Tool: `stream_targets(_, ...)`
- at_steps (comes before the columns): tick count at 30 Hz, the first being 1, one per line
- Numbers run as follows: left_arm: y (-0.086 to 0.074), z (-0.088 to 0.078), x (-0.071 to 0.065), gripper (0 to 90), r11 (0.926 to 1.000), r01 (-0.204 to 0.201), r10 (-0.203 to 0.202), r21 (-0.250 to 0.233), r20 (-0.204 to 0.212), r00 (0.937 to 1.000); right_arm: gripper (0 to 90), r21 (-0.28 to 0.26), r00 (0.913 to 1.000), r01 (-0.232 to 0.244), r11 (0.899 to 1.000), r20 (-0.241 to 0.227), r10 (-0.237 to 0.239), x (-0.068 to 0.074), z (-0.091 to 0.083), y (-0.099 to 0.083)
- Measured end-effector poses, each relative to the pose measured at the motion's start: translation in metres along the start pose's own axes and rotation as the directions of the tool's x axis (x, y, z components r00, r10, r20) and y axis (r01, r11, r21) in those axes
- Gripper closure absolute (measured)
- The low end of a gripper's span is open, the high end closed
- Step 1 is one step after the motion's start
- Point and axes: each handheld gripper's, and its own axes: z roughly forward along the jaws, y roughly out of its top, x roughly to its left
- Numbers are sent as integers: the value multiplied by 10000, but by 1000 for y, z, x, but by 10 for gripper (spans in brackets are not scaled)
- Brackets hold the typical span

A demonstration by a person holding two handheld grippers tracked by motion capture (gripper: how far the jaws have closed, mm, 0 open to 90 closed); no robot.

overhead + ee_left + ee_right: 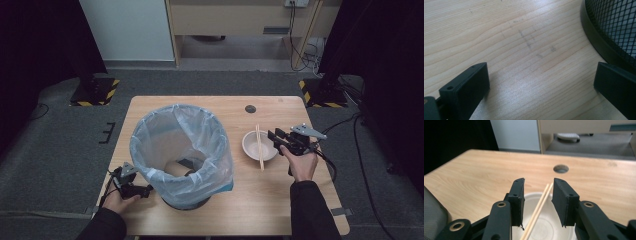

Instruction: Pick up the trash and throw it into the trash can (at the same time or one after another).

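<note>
Right gripper [537, 202] half-open astride chopsticks [539, 206] over bowl [544, 225], not yet pinching

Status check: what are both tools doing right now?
Right tool open astride pale wooden chopsticks on white bowl. Left tool open, empty, beside black mesh bin.

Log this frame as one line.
left gripper: open, by bin base | right gripper: open, jaws either side of chopsticks, not touching | chopsticks: across bowl
</note>
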Motion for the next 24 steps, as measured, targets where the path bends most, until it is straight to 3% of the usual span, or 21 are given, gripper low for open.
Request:
stream_targets(5, 0, 0, 0, 0, 10000, 2, -2, -3, -1, 10000, 652, 306, 9994, -344, 9989, 78, 342, -2, 9, -12)
stream_targets(15, 0, 0, 0, 0, 10000, 1, -1, 0, -2, 10000, 712, 1354, 9997, -221, 9905, 120, 207, -1, 24, -28)
stream_targets(24, 0, 0, 0, 0, 10000, 1, -1, -2, 0, 10000, 726, 1648, 9988, -487, 9851, -8, 495, -2, 28, -34)
